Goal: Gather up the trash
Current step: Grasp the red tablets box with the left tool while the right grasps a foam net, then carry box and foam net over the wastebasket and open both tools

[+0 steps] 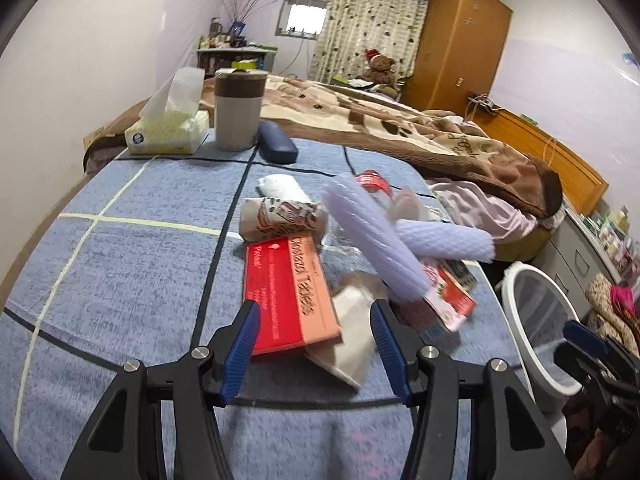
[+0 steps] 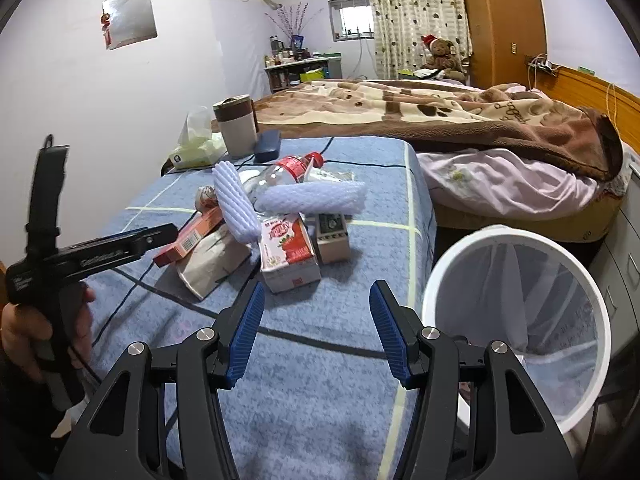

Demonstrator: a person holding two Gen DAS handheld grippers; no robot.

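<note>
Both the left gripper (image 1: 314,346) and right gripper (image 2: 316,330) stand with jaws apart and nothing between them, above the blue bedspread (image 1: 120,264), whose right edge carries the trash pile (image 2: 272,220), with the white bin (image 2: 516,320) just beside that edge.
</note>
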